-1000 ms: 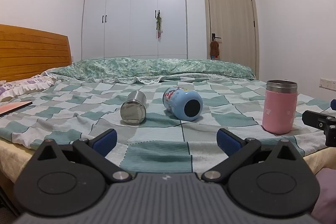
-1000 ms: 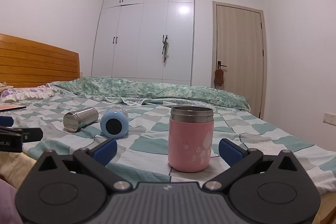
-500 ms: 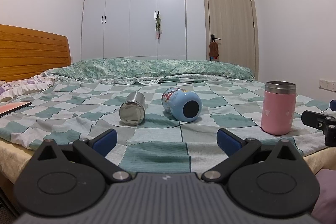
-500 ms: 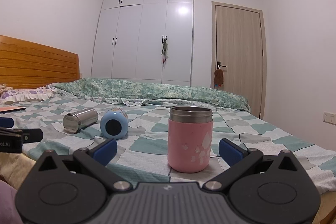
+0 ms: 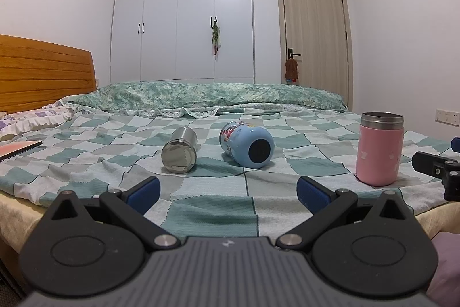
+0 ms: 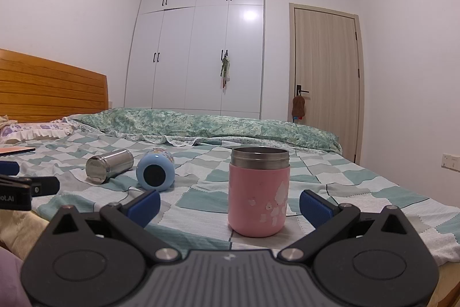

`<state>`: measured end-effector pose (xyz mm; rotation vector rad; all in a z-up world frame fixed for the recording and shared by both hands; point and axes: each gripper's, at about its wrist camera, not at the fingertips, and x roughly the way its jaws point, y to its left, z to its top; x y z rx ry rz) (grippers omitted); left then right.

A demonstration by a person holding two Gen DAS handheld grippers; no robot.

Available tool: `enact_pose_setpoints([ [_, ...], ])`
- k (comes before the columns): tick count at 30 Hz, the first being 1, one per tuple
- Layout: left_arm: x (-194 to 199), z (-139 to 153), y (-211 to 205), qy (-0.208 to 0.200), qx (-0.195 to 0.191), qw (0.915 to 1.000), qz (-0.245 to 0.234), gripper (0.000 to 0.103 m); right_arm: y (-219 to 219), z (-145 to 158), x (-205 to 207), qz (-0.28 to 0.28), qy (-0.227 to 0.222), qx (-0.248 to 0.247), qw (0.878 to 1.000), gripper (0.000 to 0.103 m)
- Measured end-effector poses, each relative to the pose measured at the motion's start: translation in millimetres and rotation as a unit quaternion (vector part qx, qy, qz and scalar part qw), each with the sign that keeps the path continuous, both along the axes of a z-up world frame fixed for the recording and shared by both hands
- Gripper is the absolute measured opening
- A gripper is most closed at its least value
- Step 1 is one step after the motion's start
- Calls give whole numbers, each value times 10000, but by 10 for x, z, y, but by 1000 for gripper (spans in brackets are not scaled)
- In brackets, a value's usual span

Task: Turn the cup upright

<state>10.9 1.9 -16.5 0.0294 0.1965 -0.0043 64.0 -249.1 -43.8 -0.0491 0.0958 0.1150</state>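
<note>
Both views are drifting only slightly, and the cups are staying put. Pink cup [image 6: 258,199] is standing upright; blue cup [image 5: 247,148] and steel cup [image 5: 179,153] are lying on the bed [image 5: 218,203], awaiting flipping. Left gripper [image 5: 228,187] and right gripper [image 6: 230,202] are hovering spread, gripping nothing.

The bed [image 5: 247,186] wears a checked cover in teal, pale green, grey and white, with a mottled green floral quilt [image 5: 201,94] along its far side. A pink cup [image 6: 258,203] with a bare steel collar carries faint white blossom prints. A sky-blue cup [image 5: 248,147] has a black round base and a red-and-blue cartoon print. The third cup [image 5: 179,153] is plain polished steel. The headboard [image 5: 43,74] is orange-brown wood, the wardrobe [image 5: 184,19] white with black handles, the door [image 5: 313,30] pale beige. Both hand-held grippers are black with blue fingertips [image 5: 143,190].
</note>
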Motion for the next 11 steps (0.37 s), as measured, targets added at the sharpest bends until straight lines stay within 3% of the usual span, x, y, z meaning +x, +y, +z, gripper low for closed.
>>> enact_pose_setpoints([
  [11,13,-11,-4,-3,-4,10000,-49,103,0,-2,2,3,-1,-1,10000,103],
])
